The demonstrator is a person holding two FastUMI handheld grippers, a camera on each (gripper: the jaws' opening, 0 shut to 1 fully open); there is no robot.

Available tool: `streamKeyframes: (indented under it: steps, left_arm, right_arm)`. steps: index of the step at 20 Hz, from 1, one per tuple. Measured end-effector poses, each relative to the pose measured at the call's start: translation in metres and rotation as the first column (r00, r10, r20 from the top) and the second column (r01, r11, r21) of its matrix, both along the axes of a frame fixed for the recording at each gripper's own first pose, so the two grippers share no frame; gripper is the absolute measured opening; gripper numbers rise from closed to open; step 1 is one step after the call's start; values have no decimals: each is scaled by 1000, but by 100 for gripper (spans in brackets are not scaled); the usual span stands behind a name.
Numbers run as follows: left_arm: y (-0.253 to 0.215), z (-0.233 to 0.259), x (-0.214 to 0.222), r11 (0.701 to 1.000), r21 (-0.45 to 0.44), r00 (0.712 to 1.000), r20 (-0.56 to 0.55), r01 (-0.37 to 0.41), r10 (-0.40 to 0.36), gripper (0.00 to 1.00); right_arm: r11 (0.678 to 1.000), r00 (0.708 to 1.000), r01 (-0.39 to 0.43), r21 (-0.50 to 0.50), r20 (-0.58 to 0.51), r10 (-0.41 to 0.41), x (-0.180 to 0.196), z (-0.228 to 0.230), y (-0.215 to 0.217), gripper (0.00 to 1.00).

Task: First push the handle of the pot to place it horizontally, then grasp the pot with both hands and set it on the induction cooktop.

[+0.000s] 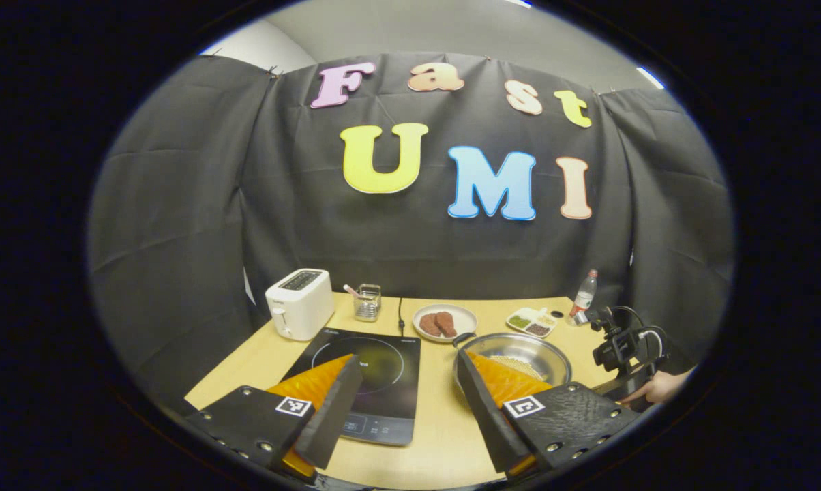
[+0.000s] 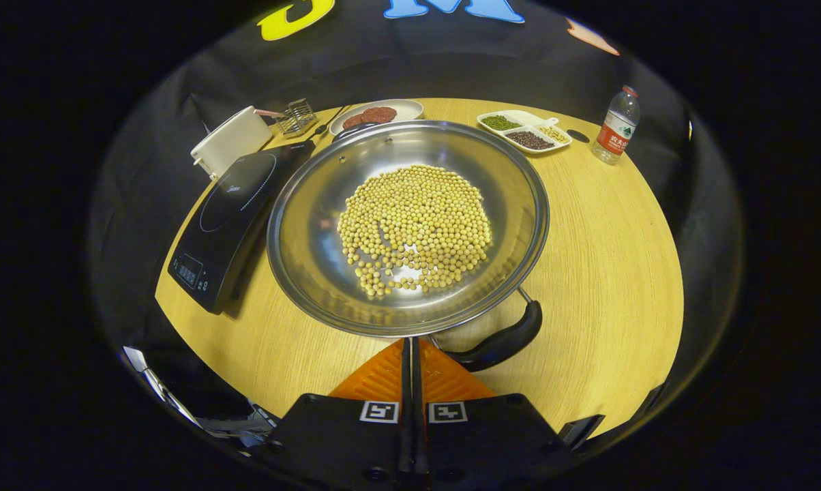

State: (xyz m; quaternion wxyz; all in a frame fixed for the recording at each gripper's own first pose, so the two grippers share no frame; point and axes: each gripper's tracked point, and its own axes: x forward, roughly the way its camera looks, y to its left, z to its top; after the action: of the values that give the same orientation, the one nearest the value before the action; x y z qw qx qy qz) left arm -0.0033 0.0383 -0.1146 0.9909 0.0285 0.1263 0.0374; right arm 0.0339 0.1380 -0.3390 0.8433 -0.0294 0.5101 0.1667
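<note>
My pot point(image 2: 410, 225) is shiny, mirror-like metal with a glossy dark handle point(image 2: 502, 341), resting on a matt wood-grain table point(image 2: 608, 259) beside a glassy black cooktop point(image 2: 230, 211) and clear plastic bottle point(image 2: 616, 126).

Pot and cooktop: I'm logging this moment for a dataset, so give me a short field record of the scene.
pot: steel pot on the table, right of the induction cooktop, not on it
contents: yellow beans
near handle: black handle at the rim's near right, angled
left gripper: left gripper open, above the cooktop's near edge
right gripper: right gripper shut, tips at the pot's near rim beside the handle
behind: toaster, meat plate, bottle
</note>
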Motion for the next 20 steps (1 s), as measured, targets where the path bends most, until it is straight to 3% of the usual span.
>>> streamKeyframes:
  steps: [14,20]
  left_arm:
    - [-6,-7,35,997,-64,999,-9,-54,54,87]
    - [-12,-9,44,997,-45,998,-18,-68,67,86]
  right_arm:
    - [995,999,36,-88,39,-33,32,-4,-49,2]
    - [992,998,44,-118,46,-39,49,-6,-67,2]
